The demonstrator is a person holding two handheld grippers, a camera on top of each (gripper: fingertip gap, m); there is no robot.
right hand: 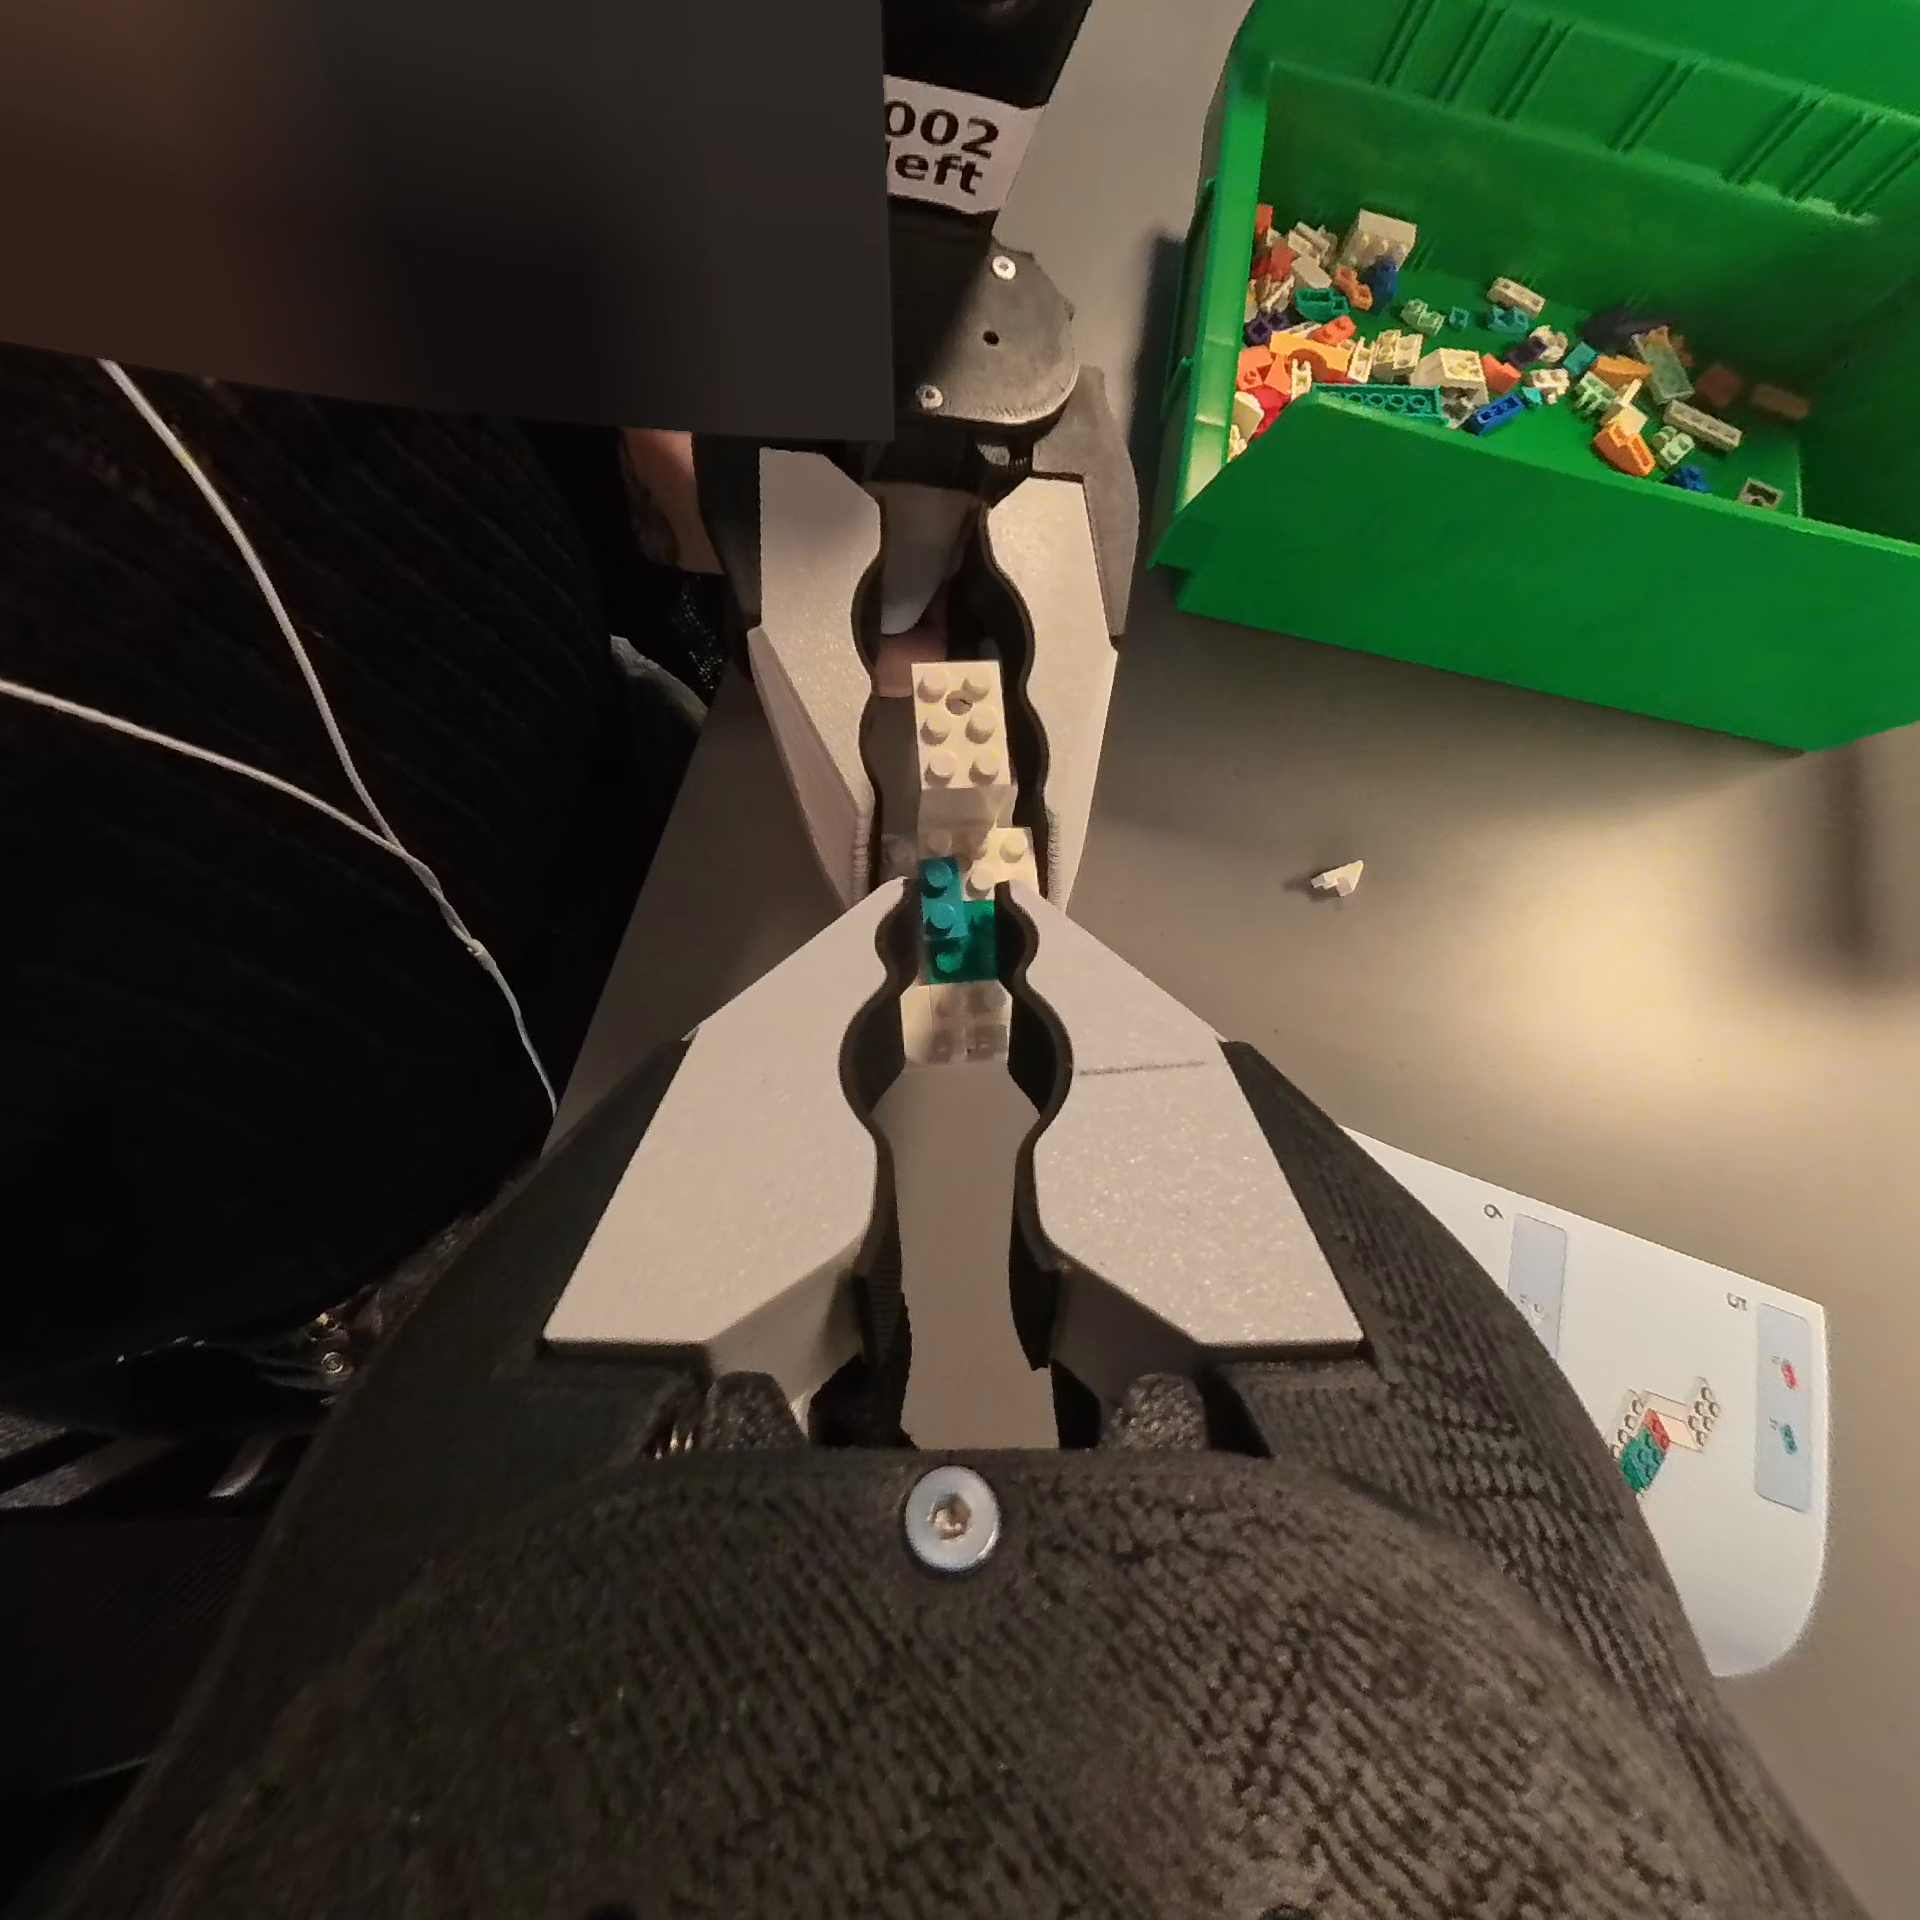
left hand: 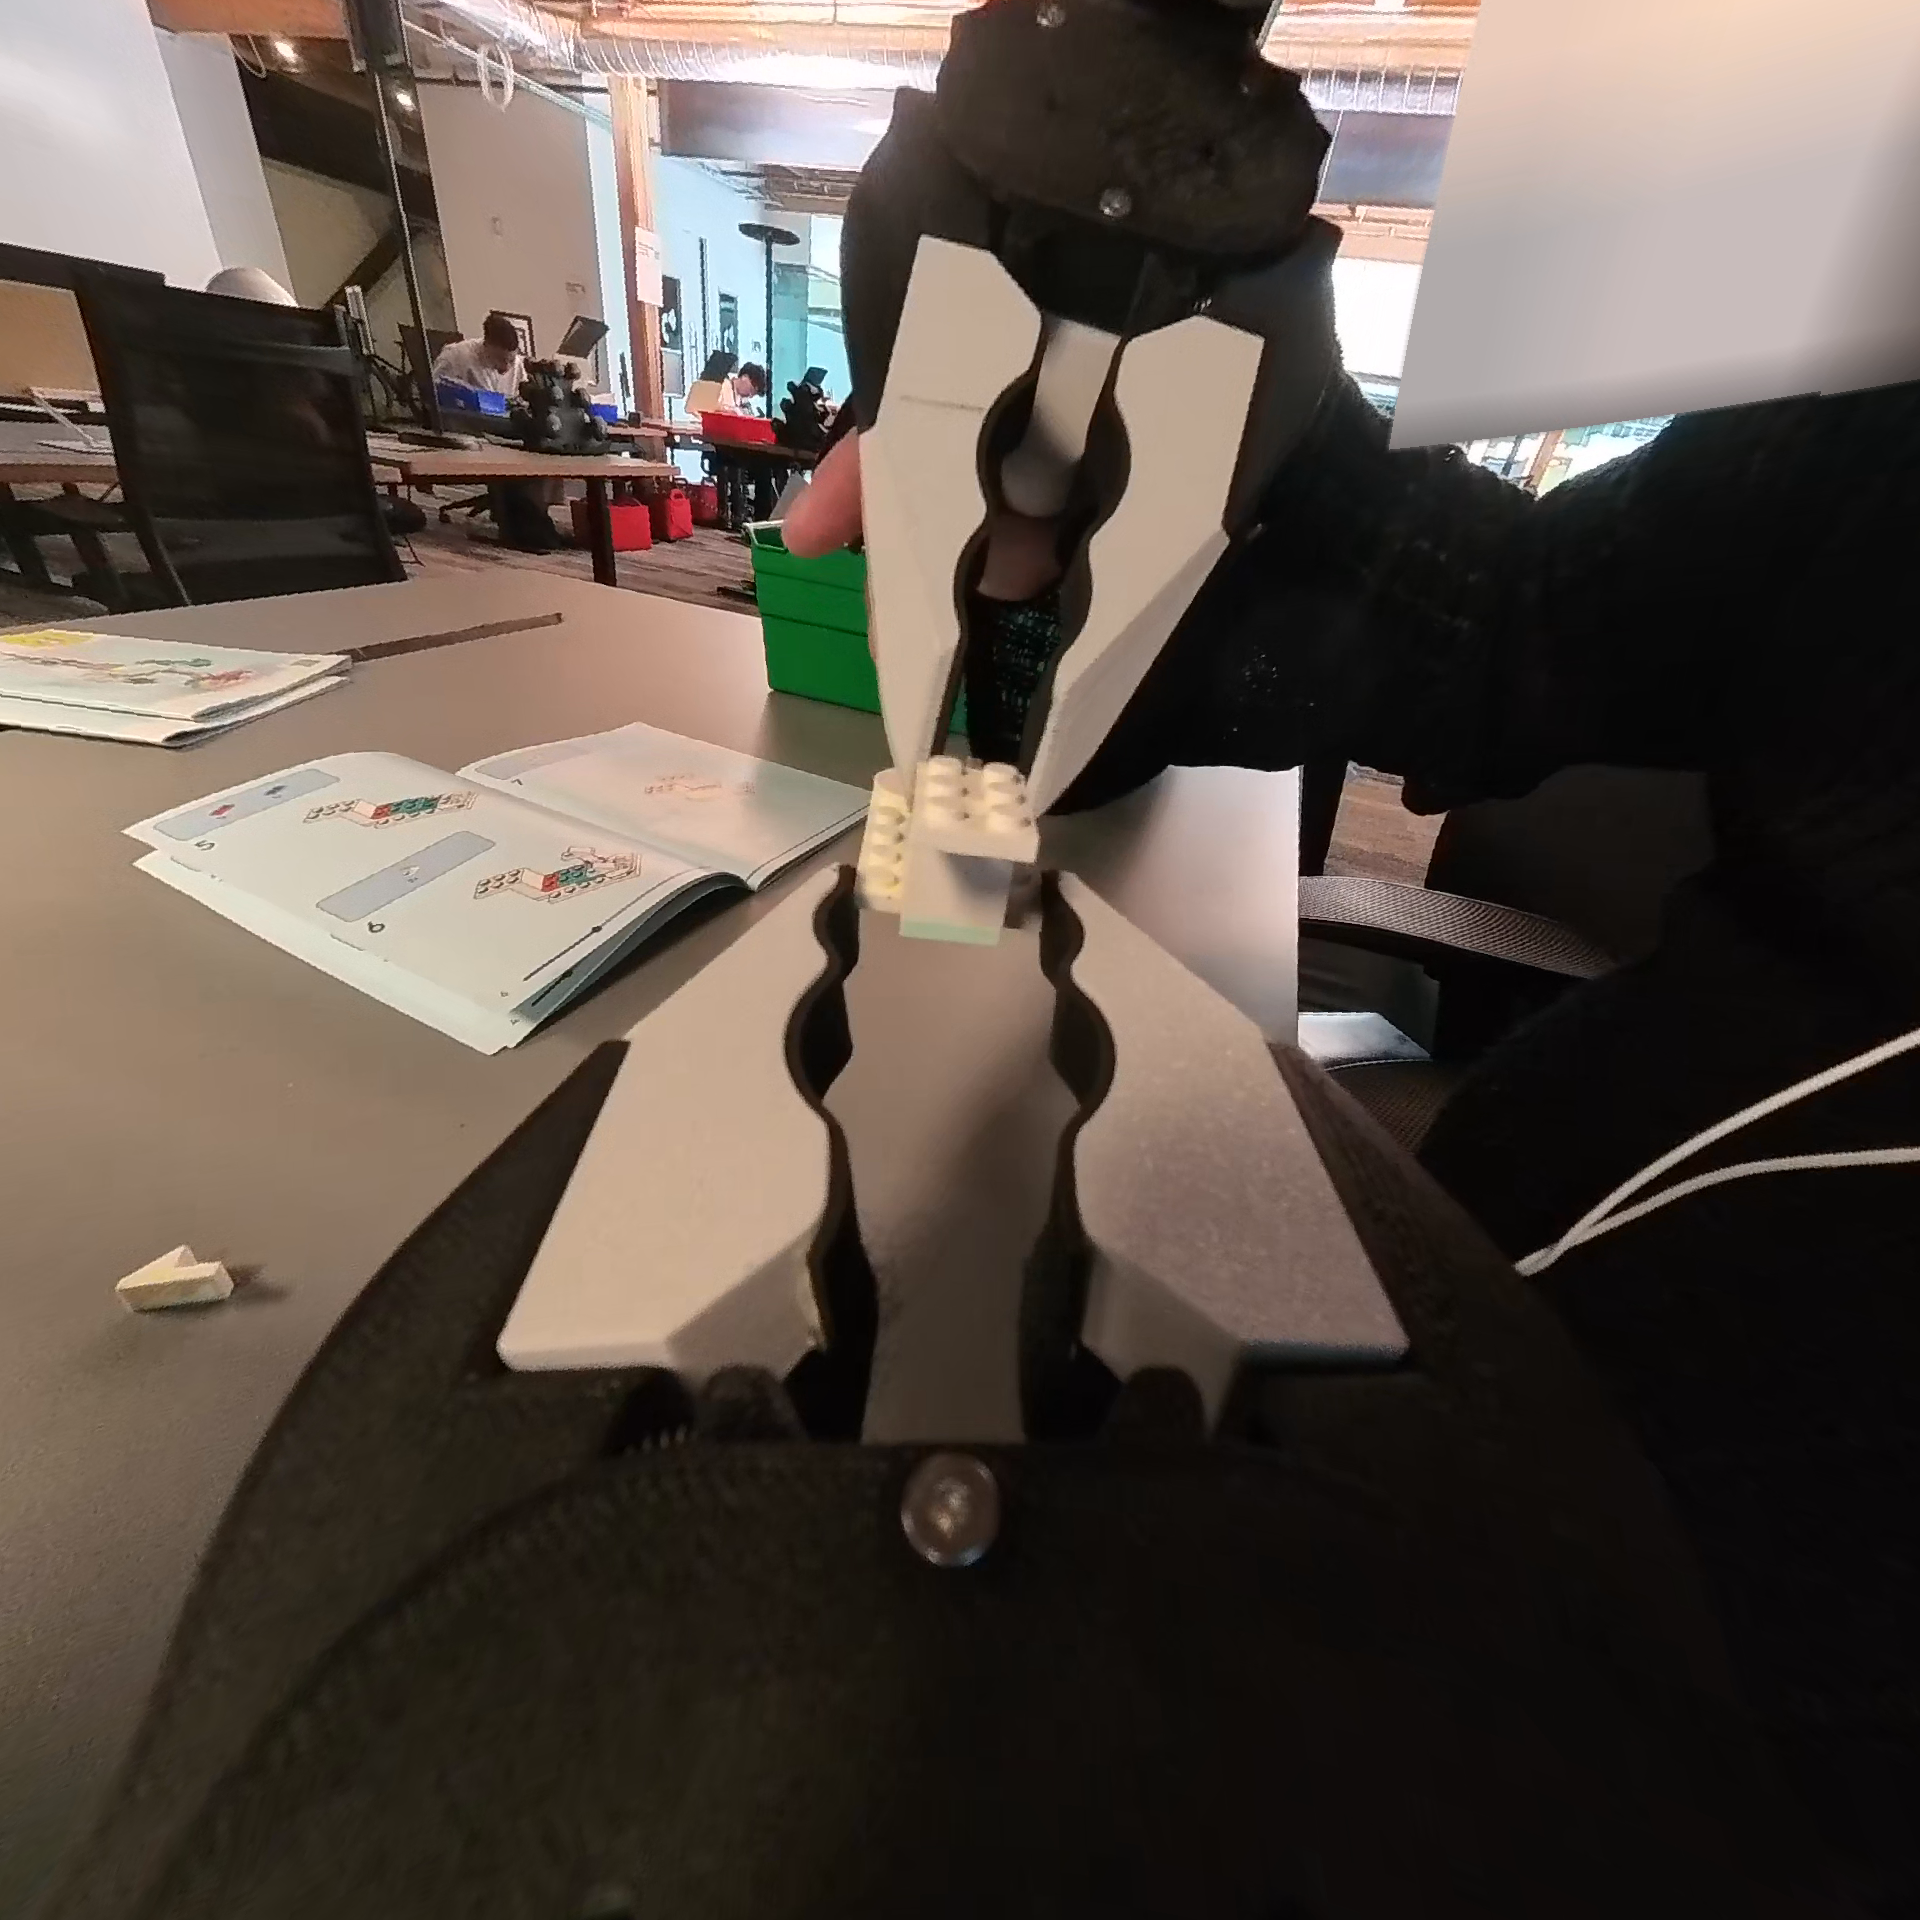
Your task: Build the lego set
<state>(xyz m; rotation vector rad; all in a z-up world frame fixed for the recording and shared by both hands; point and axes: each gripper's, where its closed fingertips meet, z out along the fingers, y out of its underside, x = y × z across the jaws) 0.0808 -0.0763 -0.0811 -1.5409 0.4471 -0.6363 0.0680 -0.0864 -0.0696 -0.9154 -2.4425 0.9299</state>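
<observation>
A small lego assembly (left hand: 971,821) of white bricks hangs in the air over the grey table (left hand: 312,1143). In the right wrist view it (right hand: 961,727) also shows teal bricks (right hand: 951,925) in its middle. My left gripper (left hand: 945,888) is shut on its lower end. My right gripper (left hand: 971,774) comes down from above and is shut on its upper, studded end. In the right wrist view my right gripper (right hand: 951,904) clamps the teal part, and the left gripper (right hand: 961,862) meets it from the far side.
A green bin (right hand: 1507,582) of several loose coloured bricks (right hand: 1455,353) stands on the table, also in the left wrist view (left hand: 810,634). An open instruction booklet (left hand: 468,873) and a second booklet (left hand: 156,675) lie left. A small white wedge piece (left hand: 171,1280) lies loose. A person's dark sleeve (left hand: 1558,675) fills the right. The grippers are tip to tip, or close to it.
</observation>
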